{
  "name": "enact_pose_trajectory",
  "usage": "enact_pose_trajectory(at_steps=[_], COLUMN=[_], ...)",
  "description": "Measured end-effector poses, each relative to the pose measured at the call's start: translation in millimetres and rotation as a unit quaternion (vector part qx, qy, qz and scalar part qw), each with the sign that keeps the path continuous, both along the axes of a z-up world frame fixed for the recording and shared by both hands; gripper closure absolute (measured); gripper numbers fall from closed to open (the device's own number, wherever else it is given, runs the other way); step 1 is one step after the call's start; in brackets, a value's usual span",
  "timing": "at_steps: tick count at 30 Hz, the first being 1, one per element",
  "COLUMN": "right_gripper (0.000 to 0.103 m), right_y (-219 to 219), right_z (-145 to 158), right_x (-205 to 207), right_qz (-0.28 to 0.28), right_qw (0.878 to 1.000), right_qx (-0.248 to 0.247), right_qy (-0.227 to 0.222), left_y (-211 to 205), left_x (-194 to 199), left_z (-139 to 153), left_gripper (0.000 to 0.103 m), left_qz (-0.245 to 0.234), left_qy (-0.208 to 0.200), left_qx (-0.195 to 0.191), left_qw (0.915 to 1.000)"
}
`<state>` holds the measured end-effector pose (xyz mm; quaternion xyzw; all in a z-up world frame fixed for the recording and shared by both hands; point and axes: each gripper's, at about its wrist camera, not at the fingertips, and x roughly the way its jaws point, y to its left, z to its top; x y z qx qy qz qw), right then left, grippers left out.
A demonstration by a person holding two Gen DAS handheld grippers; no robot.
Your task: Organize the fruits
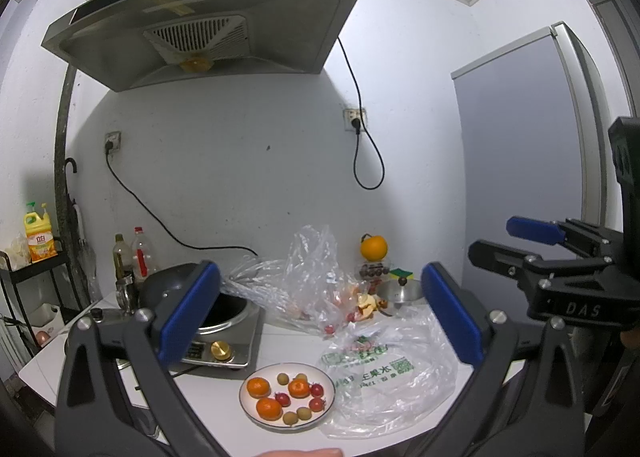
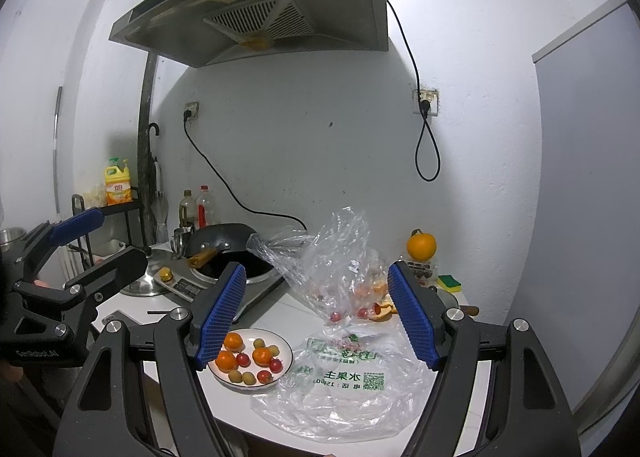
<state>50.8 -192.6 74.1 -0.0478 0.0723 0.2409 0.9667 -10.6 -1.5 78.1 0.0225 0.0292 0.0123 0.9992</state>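
My left black plastic two-finger gripper (image 1: 320, 317) carries blue rubbery pads; in my right wrist view the pads (image 2: 222, 315) of my right black two-finger gripper (image 2: 316, 315) show a fine ribbed grid. Round silver screws sit at the linkage joints, and the arms have triangular cut-outs. White lettering reads "DAS" on the right unit's side, "GenRobot.AI" on the left's.

White plate (image 1: 329, 383), orange mandarins (image 1: 258, 386), red tomatoes (image 1: 316, 390), blue tool pads (image 2: 222, 313)
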Motion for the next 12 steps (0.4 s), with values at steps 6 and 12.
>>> enact_pose_trajectory(at_steps=[6, 12], right_gripper=[0.026, 0.026], right_y=[0.8, -0.2], right_z=[0.0, -2.5], right_x=[0.7, 1.1], right_qz=[0.0, 0.001], right_qw=[1.0, 1.0], right_qx=[0.0, 0.001], right_qy=[0.0, 0.004], left_y=[0.3, 1.1], left_x=[0.0, 2.3], left_z=[-0.3, -3.0], left_gripper=[0.001, 0.001], left_qz=[-0.003, -0.017], left_qy=[0.002, 0.008], left_qx=[0.001, 0.001], left_qw=[1.0, 0.9998])
